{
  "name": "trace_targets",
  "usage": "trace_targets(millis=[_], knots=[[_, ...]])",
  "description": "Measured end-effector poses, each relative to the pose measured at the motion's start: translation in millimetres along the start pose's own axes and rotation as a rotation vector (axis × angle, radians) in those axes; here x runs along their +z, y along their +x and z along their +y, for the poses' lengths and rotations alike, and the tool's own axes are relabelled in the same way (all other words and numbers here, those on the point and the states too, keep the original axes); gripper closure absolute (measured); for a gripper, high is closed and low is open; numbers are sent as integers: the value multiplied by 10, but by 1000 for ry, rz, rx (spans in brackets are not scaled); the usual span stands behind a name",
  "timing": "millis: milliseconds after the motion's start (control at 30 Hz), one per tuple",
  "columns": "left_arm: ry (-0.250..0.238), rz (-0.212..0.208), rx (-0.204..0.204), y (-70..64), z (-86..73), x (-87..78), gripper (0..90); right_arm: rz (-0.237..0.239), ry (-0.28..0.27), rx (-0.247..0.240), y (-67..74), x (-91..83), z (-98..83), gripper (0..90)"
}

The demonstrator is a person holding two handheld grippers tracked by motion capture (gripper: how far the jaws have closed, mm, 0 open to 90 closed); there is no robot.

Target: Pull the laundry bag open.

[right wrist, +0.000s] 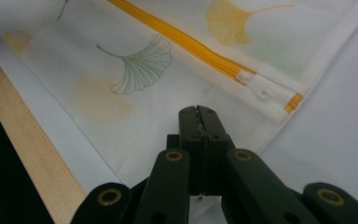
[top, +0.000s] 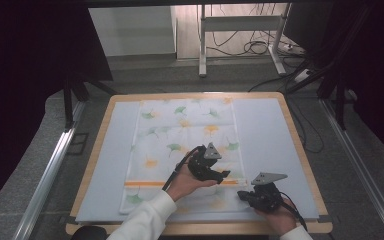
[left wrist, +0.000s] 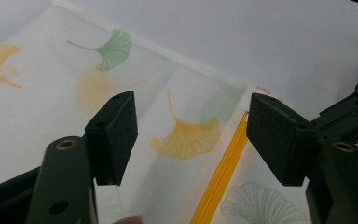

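From the high view, a white mesh bag (top: 185,150) printed with ginkgo leaves lies flat on the pale mat (top: 265,135) — the left gripper (top: 223,174) hovers over its lower part, the right gripper (top: 242,195) at its near right corner.

The left gripper view shows jaws wide apart, nothing between them, above the yellow zipper (left wrist: 219,179).

The right gripper view shows jaws pressed together on the bag's edge — beside the zipper pull (right wrist: 262,87).
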State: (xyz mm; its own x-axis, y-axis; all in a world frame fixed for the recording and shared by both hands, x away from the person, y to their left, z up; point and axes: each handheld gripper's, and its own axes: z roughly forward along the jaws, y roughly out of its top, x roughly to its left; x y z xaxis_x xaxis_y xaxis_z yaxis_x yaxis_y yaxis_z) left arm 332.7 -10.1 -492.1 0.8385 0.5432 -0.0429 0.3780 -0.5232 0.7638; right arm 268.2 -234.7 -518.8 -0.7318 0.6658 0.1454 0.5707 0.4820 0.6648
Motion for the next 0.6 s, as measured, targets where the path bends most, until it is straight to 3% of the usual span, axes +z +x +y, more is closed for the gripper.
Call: trace_targets(millis=[433, 600], knots=[[20, -26, 36, -83, 64, 154, 344, -15, 10, 1, -3, 7, -25, 893], [22, -52, 28, -135, 76, 289, 361, -12, 12, 0, -1, -4, -39, 894]])
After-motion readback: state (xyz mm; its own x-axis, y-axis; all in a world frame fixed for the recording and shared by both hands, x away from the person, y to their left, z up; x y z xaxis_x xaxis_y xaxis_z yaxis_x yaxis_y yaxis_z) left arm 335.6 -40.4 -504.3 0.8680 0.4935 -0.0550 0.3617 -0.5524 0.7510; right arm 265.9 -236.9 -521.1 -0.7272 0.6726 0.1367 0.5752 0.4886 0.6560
